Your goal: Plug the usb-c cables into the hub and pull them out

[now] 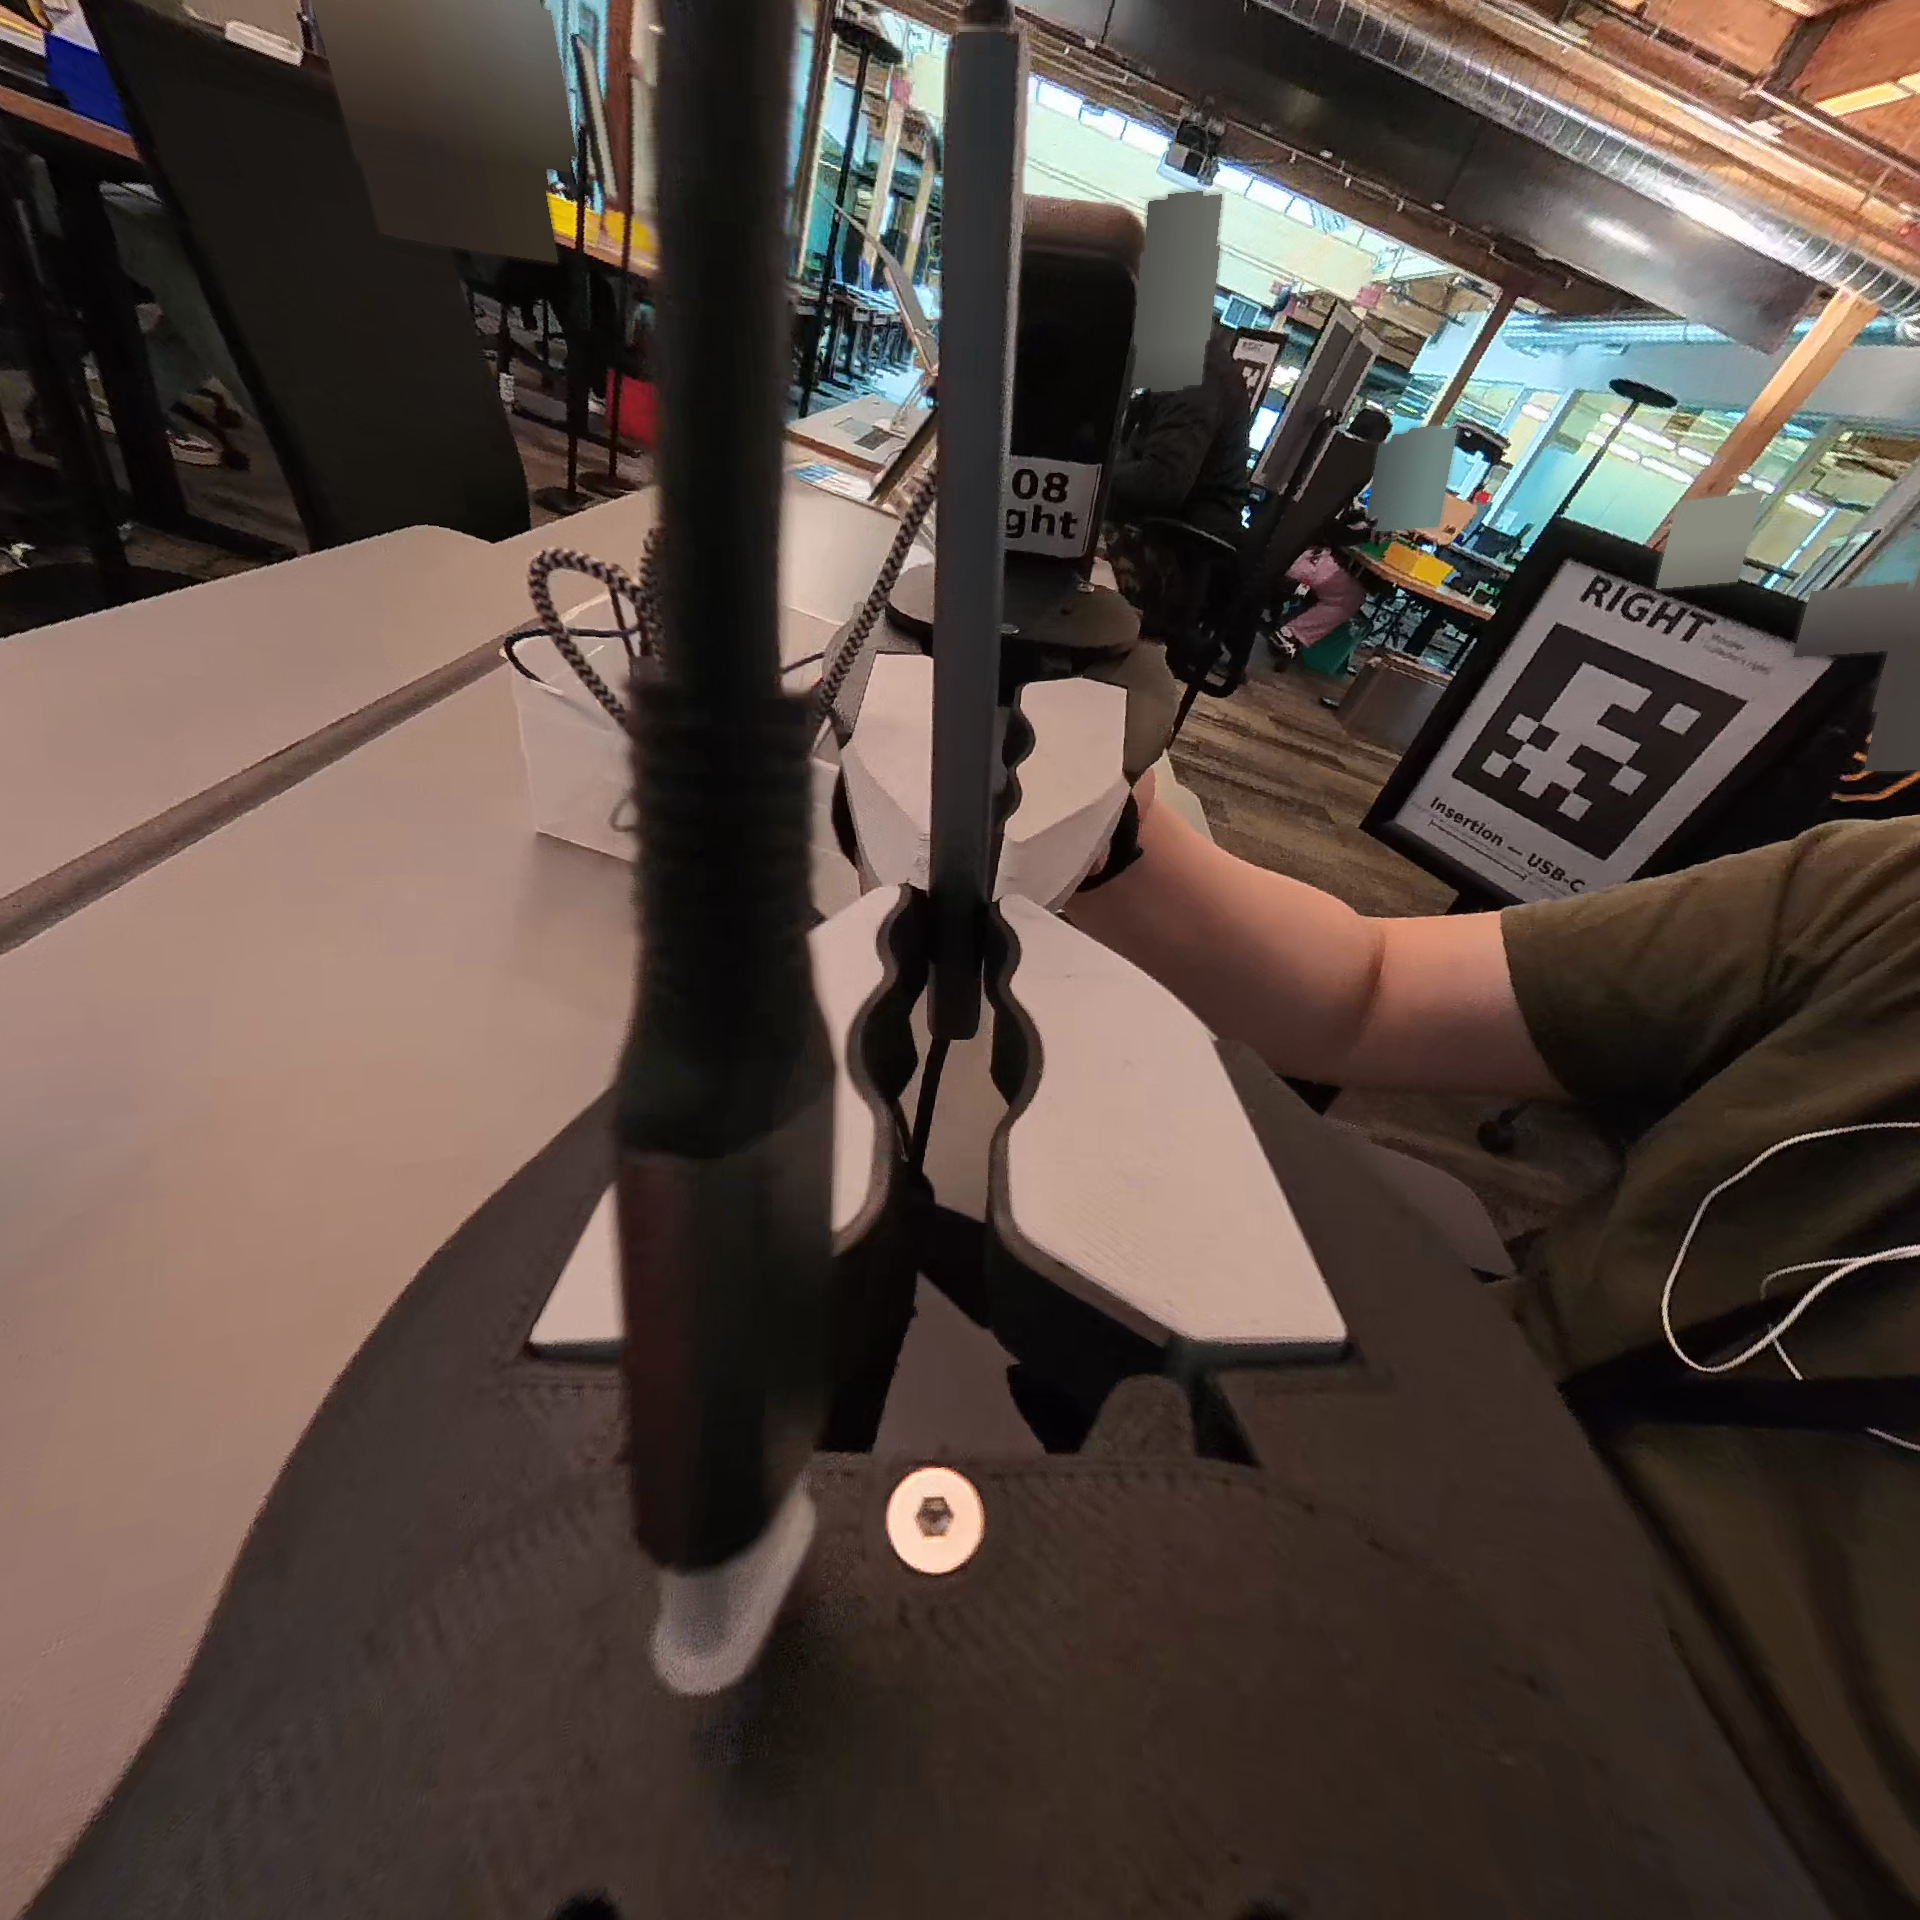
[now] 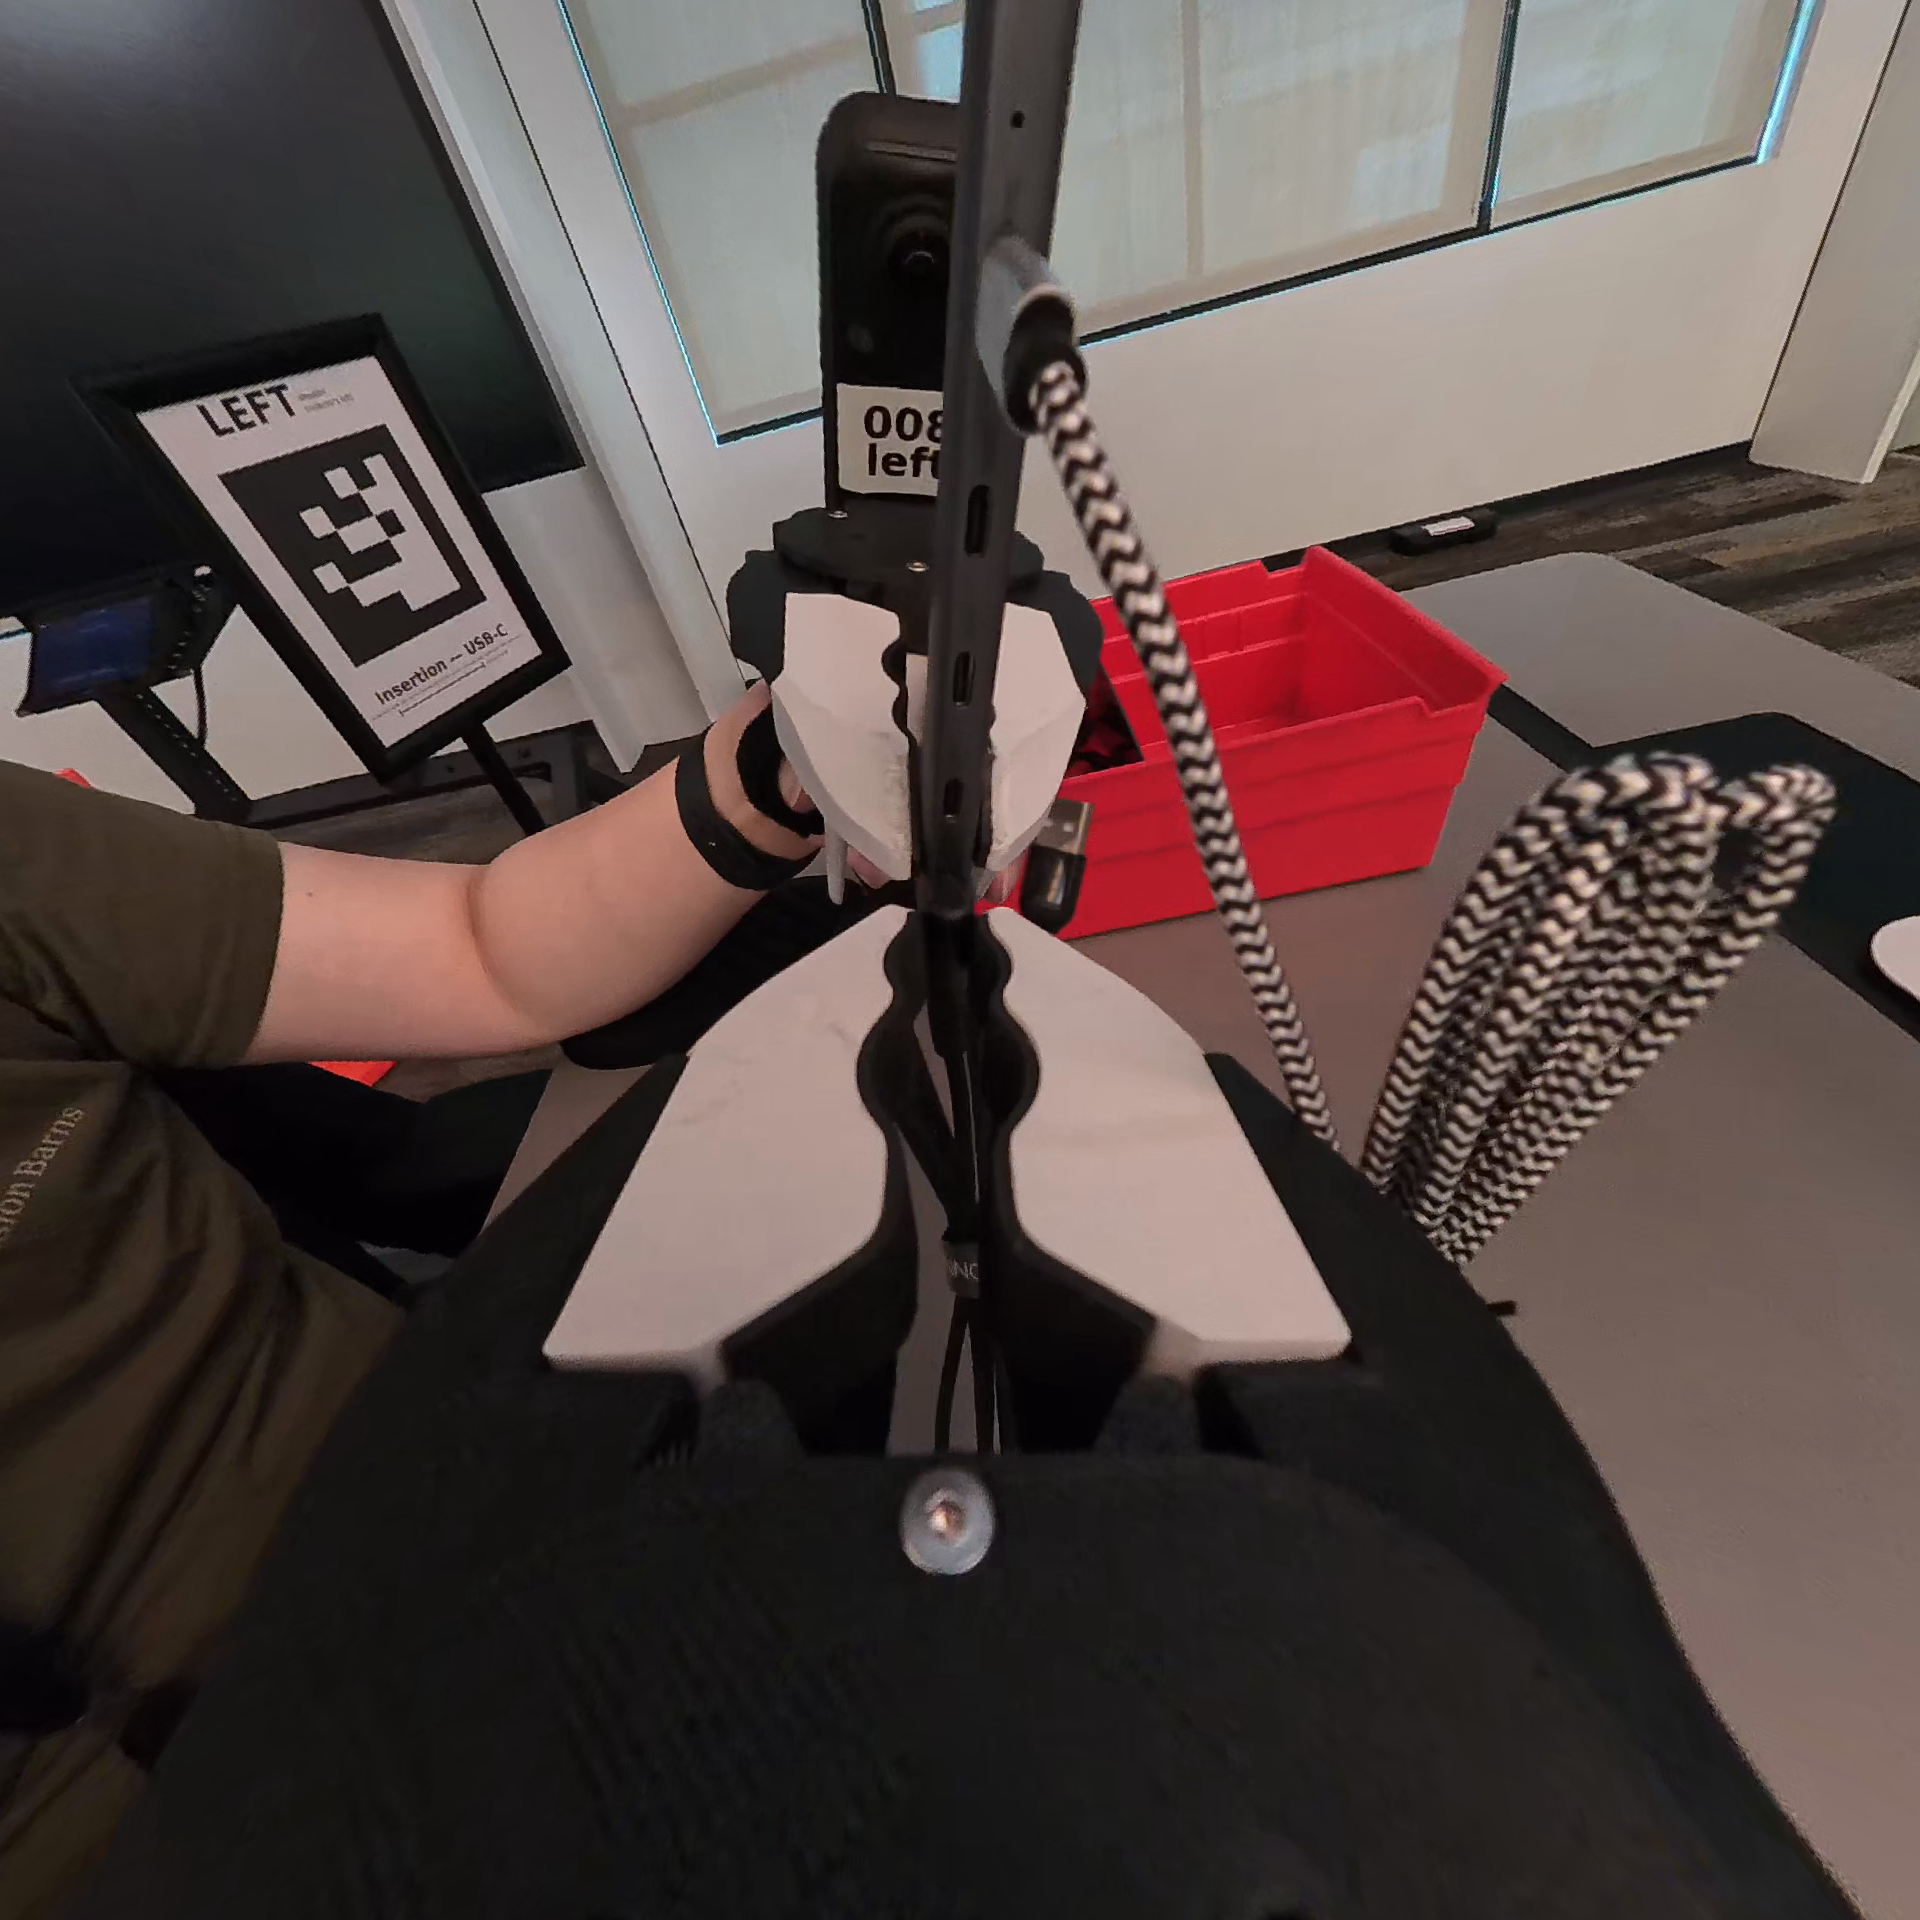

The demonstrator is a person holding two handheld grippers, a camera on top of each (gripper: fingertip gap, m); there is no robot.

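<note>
Hub [image 2: 971, 582] stands upright between both grippers, each clamped on its lower end, with the braided cable [image 2: 1164, 665] plugged in high on its side. To pull the cable out well, I think the left gripper [image 1: 951, 971] should hold the hub firm while the right gripper [image 2: 951, 971] lets go, takes the plug and draws straight along the port.

Two grippers meet over one grey table [image 2: 1714, 1195], the left gripper [image 1: 954, 966] and the right gripper [image 2: 951, 935] both clamped on one slim grey hub [image 2: 961, 582] held upright between them. One braided black-and-white cable [image 2: 1164, 665] is plugged into the hub's side; its slack hangs in one looped bundle [image 2: 1558, 987] at right. One black plug [image 1: 717, 1247] dangles near the left camera. One red bin [image 2: 1299, 748] sits far on the table, one white box [image 1: 582, 769] opposite. Two marker signs [image 2: 353, 540] stand on the floor, one each side [image 1: 1600, 748].
</note>
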